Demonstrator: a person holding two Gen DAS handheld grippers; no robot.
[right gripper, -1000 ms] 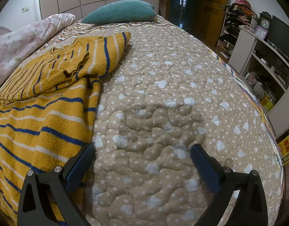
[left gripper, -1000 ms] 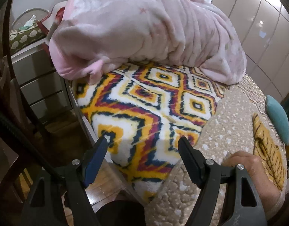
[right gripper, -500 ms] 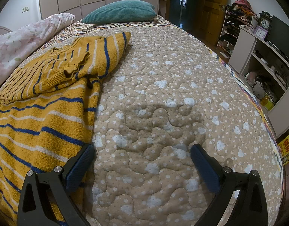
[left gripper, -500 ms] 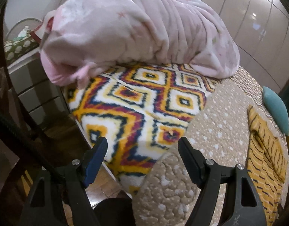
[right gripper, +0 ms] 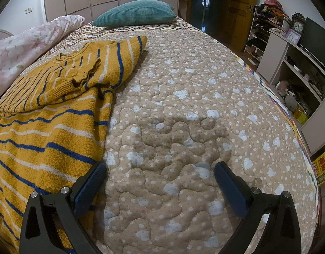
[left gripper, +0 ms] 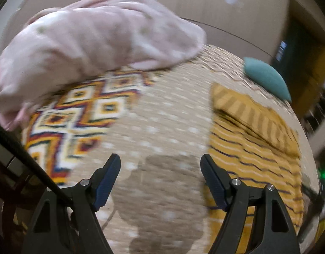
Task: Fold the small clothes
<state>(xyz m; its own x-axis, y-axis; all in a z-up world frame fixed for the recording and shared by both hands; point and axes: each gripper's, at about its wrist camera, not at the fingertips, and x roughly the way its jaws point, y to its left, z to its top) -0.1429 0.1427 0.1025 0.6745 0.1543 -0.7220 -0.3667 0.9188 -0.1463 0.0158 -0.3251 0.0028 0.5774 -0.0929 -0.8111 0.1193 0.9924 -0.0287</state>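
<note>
Left tongs [left gripper: 160,182]: released, jaws spread wide, nothing between them. They hang over the beige quilt [left gripper: 162,131] on the bed. Left wrist view is motion-blurred; fine detail unreadable.

Right tongs [right gripper: 160,182]: released, jaws wide apart, empty, low over the quilt [right gripper: 194,116]. Left pad [right gripper: 89,187] sits at the right edge of the sweater; cannot tell whether it touches the knit.

Striped sweater [right gripper: 41,139]: mustard knit with blue and white stripes, lying on the quilt. In the right wrist view it fills the 7 to 10 o'clock sector. Upper portion [right gripper: 77,72] is folded over the body, with a ribbed edge bunched on top. In the left wrist view the same sweater [left gripper: 253,154] lies at 3 to 4 o'clock, just beside the right jaw.

Surroundings:
- Teal pillow [right gripper: 135,12] at 12 o'clock in the right view, beyond the sweater; in the left view [left gripper: 266,80] at 2 o'clock.
- Pink floral blanket [left gripper: 88,48], heaped, at 10 to 12 o'clock in the left view, resting on a diamond-patterned blanket [left gripper: 82,110]; in the right view [right gripper: 24,46] at 10 o'clock.
- Shelving unit [right gripper: 296,67] beside the bed at 2 to 3 o'clock, with two clocks [right gripper: 295,31] on top.
- Wooden door [right gripper: 238,8] at 1 o'clock.
</note>
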